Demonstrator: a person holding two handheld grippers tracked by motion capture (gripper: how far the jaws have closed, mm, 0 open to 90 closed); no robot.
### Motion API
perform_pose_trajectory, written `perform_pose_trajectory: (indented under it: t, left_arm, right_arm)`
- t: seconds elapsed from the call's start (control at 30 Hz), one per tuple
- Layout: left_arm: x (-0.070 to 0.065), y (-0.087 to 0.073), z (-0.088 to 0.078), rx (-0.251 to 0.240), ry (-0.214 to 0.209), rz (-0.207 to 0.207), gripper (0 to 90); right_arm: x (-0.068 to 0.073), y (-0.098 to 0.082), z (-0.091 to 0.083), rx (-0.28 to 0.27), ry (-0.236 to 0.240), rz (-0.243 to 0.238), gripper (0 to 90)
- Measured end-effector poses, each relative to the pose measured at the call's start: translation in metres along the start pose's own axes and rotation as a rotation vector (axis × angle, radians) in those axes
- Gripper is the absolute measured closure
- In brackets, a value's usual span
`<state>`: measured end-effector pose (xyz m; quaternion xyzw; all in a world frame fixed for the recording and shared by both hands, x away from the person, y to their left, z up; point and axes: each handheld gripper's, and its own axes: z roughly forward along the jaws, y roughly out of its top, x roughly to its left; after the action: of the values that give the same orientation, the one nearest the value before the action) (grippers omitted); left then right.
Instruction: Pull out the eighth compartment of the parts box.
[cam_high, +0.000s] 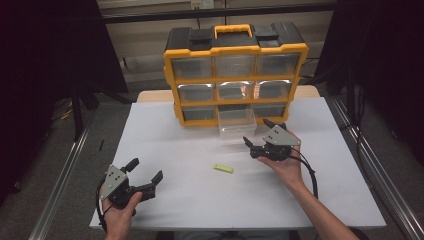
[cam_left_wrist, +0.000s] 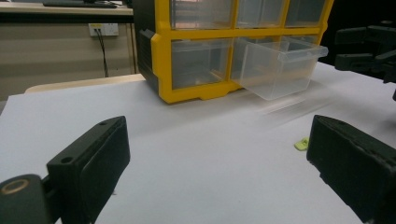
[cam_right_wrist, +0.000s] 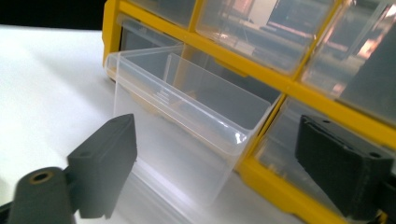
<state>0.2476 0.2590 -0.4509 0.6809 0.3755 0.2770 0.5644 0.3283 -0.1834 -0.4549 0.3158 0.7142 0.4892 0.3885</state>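
High view: a yellow-and-black plastic organiser cabinet stands at twelve o'clock on the white desk, with nine clear drawers in three rows of three. One of them, the clear plastic drawer in the bottom row's middle slot, is pulled out toward the person; what lies inside any drawer is too glary to make out. The right tongs sit at three o'clock of the desk's middle, just beside that drawer's front, jaws apart and gripping nothing. The left tongs rest at seven o'clock, jaws wide and empty. One small flat yellow-green piece lies between the two hands, touching neither; its exact shape is hard to tell.

Left gripper view: both black jaws stand far apart over bare desk. The right jaw covers part of the yellow-green piece at three o'clock. The cabinet's top is cut off; the pulled drawer tilts slightly down.

Right gripper view: two jaws frame the open drawer without pressing on it. The drawer looks empty, though its lower front is blurred behind the left jaw. The cabinet is cropped at every edge.
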Motion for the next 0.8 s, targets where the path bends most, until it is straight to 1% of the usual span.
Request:
perform_pose_trajectory:
  t: [0.03, 0.07, 0.1, 0.13, 0.2, 0.23, 0.3, 0.37, 0.4, 0.5, 0.53, 0.57, 0.6, 0.63, 0.67, 0.7, 0.73, 0.77, 0.8]
  left_arm:
    - [0.0, 0.0, 0.0, 0.003, 0.002, 0.001, 6.1]
    - [0.0, 0.0, 0.0, 0.006, 0.01, 0.007, 6.1]
    - [0.0, 0.0, 0.0, 0.004, 0.009, 0.007, 6.1]
    - [0.0, 0.0, 0.0, 0.003, 0.005, -0.002, 6.1]
    - [-0.001, -0.001, 0.001, 0.007, 0.006, 0.002, 6.1]
    - [-0.001, -0.001, 0.001, 0.009, 0.003, 0.006, 6.1]
    - [-0.002, -0.002, 0.001, 0.003, -0.001, 0.001, 6.1]
    - [-0.002, -0.002, 0.001, 0.004, -0.001, 0.004, 6.2]
    - [-0.002, -0.001, 0.001, 0.006, 0.0, 0.004, 6.1]
    - [-0.002, -0.001, 0.0, 0.004, 0.005, -0.001, 6.1]
    - [-0.001, -0.001, 0.0, 0.002, -0.001, 0.001, 6.1]
    - [-0.001, -0.001, 0.0, -0.002, 0.0, -0.001, 6.2]
    - [-0.001, -0.001, -0.001, -0.003, 0.009, 0.001, 6.2]
    - [-0.001, -0.001, -0.001, -0.002, 0.009, -0.002, 6.1]
    - [-0.002, -0.001, 0.0, -0.009, -0.001, -0.013, 6.1]
    - [0.0, -0.001, -0.001, -0.002, -0.002, -0.003, 6.1]
    - [0.0, -0.002, -0.001, -0.005, 0.001, -0.008, 6.1]
    - [0.0, -0.002, -0.001, -0.01, -0.002, -0.017, 6.1]
    - [-0.001, -0.002, -0.001, -0.009, 0.004, -0.02, 6.1]
  right_arm:
    - [-0.001, 0.0, -0.001, 0.006, 0.009, 0.029, 7.8]
    - [-0.003, 0.0, -0.002, 0.014, 0.025, 0.056, 7.2]
    - [-0.003, 0.0, -0.003, 0.016, 0.032, 0.079, 7.3]
    - [-0.004, 0.0, -0.005, 0.023, 0.048, 0.1, 7.5]
    - [-0.006, 0.0, -0.008, 0.034, 0.069, 0.134, 6.9]
    - [-0.006, 0.0, -0.01, 0.03, 0.076, 0.149, 7.1]
    - [-0.006, -0.001, -0.014, 0.038, 0.069, 0.159, 6.7]
    - [-0.006, -0.001, -0.017, 0.052, 0.085, 0.184, 6.7]
    - [-0.006, -0.001, -0.019, 0.056, 0.083, 0.191, 6.7]
    - [-0.009, 0.0, -0.023, 0.081, 0.109, 0.237, 6.7]
    - [-0.01, 0.0, -0.024, 0.084, 0.112, 0.244, 6.7]
    - [-0.011, 0.0, -0.028, 0.097, 0.113, 0.251, 6.4]
    - [-0.011, 0.0, -0.028, 0.097, 0.113, 0.251, 6.4]
    - [-0.012, 0.0, -0.029, 0.098, 0.112, 0.254, 6.2]
    - [-0.012, 0.0, -0.031, 0.101, 0.118, 0.26, 5.6]
    - [-0.013, -0.001, -0.032, 0.106, 0.121, 0.263, 5.2]
    - [-0.013, -0.001, -0.035, 0.11, 0.112, 0.269, 5.1]
    - [-0.013, -0.001, -0.036, 0.11, 0.117, 0.269, 5.1]
    - [-0.014, -0.001, -0.038, 0.111, 0.12, 0.281, 4.8]
